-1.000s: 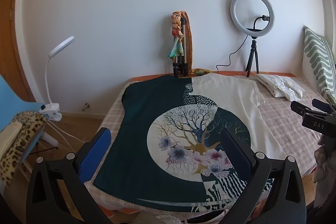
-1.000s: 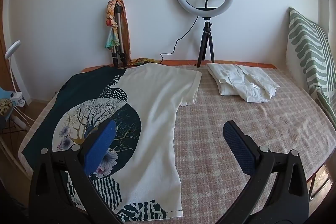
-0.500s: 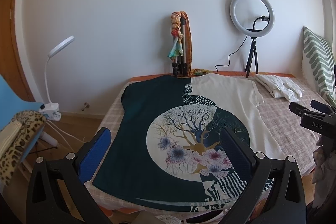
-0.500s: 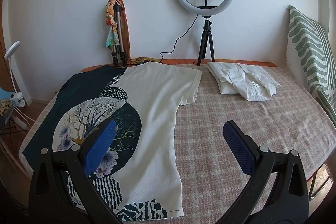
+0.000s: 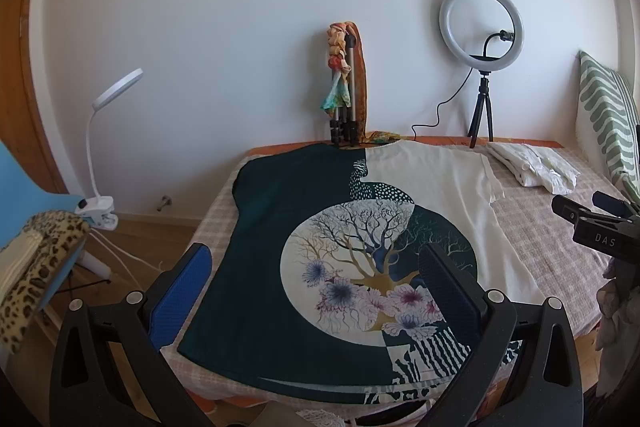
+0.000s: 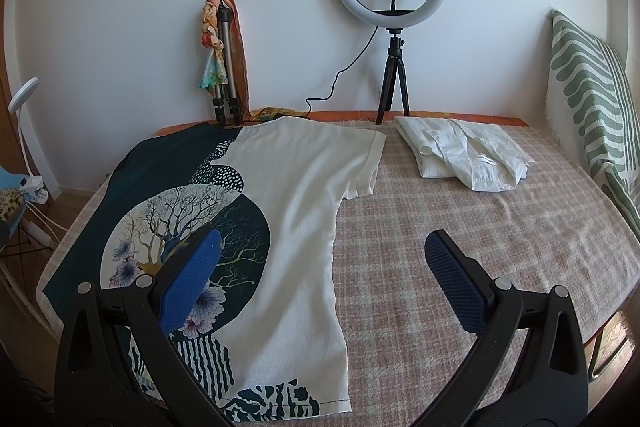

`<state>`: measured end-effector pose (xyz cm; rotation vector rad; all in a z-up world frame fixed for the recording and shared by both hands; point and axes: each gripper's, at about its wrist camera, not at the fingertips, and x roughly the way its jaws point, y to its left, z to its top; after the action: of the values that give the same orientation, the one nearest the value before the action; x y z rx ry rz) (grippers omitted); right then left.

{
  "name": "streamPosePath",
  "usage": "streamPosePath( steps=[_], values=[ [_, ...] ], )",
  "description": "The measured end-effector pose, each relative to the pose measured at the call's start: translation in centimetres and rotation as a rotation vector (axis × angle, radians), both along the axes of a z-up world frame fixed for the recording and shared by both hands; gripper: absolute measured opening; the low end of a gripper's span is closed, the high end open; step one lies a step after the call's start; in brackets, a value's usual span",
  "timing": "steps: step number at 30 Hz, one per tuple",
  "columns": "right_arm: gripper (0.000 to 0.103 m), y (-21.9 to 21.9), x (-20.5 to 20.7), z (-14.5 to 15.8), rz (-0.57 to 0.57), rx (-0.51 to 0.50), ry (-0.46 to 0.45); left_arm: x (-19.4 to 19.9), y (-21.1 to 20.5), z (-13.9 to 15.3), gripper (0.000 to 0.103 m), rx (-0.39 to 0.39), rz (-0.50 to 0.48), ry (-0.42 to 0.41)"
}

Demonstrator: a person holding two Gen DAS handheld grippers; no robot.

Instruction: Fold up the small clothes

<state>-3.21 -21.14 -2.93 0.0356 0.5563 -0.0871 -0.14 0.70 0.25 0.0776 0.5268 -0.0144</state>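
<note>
A T-shirt (image 5: pixel 320 223) lies spread flat on the checked bed cover, half dark teal, half cream, with a round tree-and-flower print (image 6: pixel 180 227). My left gripper (image 5: pixel 316 275) hovers open above the shirt's near hem, nothing between its blue pads. In the right wrist view the shirt (image 6: pixel 296 203) fills the left half. My right gripper (image 6: pixel 320 259) is open too, held over the shirt's cream right side seam near the hem. The right gripper's black body (image 5: pixel 596 227) shows at the left view's right edge.
A folded white garment (image 6: pixel 468 155) lies at the back right of the bed (image 6: pixel 460 227). A ring light on a tripod (image 6: pixel 390 7) and a scarf-draped tripod (image 6: pixel 224 67) stand by the wall. A green-striped pillow (image 6: pixel 588 107) leans right. A clip lamp (image 5: pixel 100 147) and chair stand left.
Both grippers stay open and nearly still. The right gripper's body has drifted slightly left and down in the left view; the shirt has not moved.
</note>
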Motion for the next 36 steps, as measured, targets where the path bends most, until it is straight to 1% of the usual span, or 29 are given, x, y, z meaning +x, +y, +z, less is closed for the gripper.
streamPosePath(
  steps=[15,16,36],
  values=[
    [0.103,0.14,0.07,-0.07,0.001,0.002,0.003,-0.02,0.16,0.00,0.103,-0.003,-0.001,0.000],
    [0.103,0.49,0.17,-0.71,0.000,0.001,0.004,-0.05,0.19,-0.01,0.103,-0.003,-0.001,0.001],
    [0.103,0.55,0.20,-0.32,0.004,0.003,0.003,-0.15,0.82,-0.07,0.103,-0.002,0.009,0.006]
  ],
)
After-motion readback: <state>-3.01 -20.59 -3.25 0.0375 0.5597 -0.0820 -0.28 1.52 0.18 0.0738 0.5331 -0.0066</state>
